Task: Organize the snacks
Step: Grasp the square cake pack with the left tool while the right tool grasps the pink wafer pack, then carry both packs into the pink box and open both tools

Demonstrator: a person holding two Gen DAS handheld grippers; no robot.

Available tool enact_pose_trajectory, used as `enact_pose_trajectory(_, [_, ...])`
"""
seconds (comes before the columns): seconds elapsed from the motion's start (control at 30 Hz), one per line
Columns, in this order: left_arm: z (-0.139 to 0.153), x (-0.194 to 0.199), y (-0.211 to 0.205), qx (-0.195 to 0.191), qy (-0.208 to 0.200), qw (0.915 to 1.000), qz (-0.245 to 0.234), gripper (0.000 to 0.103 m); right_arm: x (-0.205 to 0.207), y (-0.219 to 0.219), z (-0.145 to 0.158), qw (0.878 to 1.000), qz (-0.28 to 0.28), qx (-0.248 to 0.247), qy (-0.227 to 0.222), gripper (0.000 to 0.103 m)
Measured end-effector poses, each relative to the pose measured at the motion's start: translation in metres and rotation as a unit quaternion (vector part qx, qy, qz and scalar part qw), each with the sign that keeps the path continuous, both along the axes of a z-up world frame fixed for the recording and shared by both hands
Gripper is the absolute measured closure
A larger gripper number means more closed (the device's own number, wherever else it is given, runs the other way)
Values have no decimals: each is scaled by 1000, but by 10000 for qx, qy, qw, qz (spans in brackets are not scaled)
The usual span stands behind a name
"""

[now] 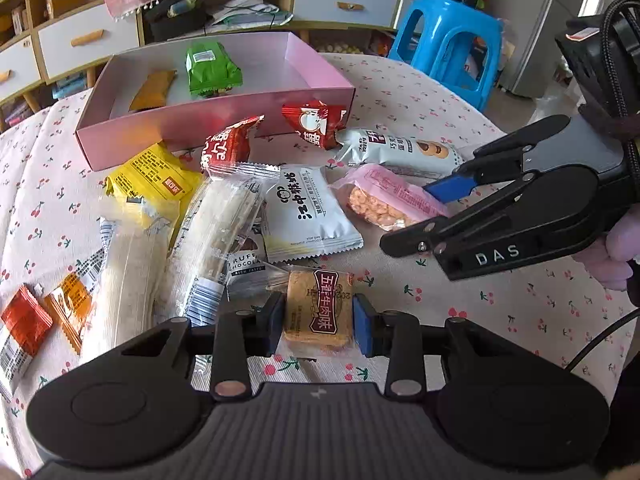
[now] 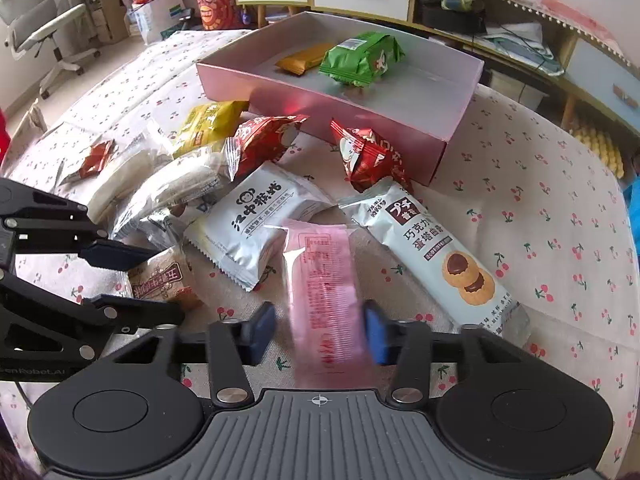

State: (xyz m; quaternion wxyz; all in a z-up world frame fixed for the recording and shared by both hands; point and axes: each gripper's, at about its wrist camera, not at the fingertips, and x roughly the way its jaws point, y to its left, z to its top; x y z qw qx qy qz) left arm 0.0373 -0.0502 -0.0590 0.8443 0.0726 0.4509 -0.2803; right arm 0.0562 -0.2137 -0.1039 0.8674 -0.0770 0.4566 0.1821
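My left gripper (image 1: 318, 322) is shut on a brown beef-flavour snack packet (image 1: 318, 310) low over the tablecloth; it also shows in the right wrist view (image 2: 160, 280). My right gripper (image 2: 318, 334) has its jaws around a pink snack packet (image 2: 324, 280), with a gap on the left side; the packet looks blurred. In the left wrist view the pink packet (image 1: 380, 200) lies by the right gripper (image 1: 416, 216). The pink box (image 1: 224, 124) (image 2: 360, 108) holds a green packet (image 1: 212, 68) (image 2: 362, 60) and an orange packet (image 1: 154, 90) (image 2: 302, 58).
Loose snacks lie in front of the box: a white monkey-logo packet (image 1: 308, 216) (image 2: 256, 224), a grey biscuit packet (image 1: 400, 150) (image 2: 432, 248), two red packets (image 1: 316, 122) (image 2: 368, 156), a yellow packet (image 1: 156, 184), and long white bars (image 1: 216, 232). A blue stool (image 1: 452, 44) stands beyond the table.
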Motion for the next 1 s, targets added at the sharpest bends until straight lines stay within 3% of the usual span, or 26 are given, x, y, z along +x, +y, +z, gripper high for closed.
enact_pose_trajectory(0.07, [1,0,1,-44,32,10000,40,71,1,-1,1,9999,-66,64,53,72])
enact_pose_trajectory(0.33, [6,3,6,-238,191,9994,163,71,2,-10,11,9976,-396,457,343,72])
enact_pose_trajectory(0.77, [24,11,14,-674,218,9965,438,71,-2,-22,42,9917,-729,1043,209,72])
enact_pose_trajectory(1.0, [41,25,18,-822,-5,9937,756,71,13,-33,58,9841,-1088,1404,94,72])
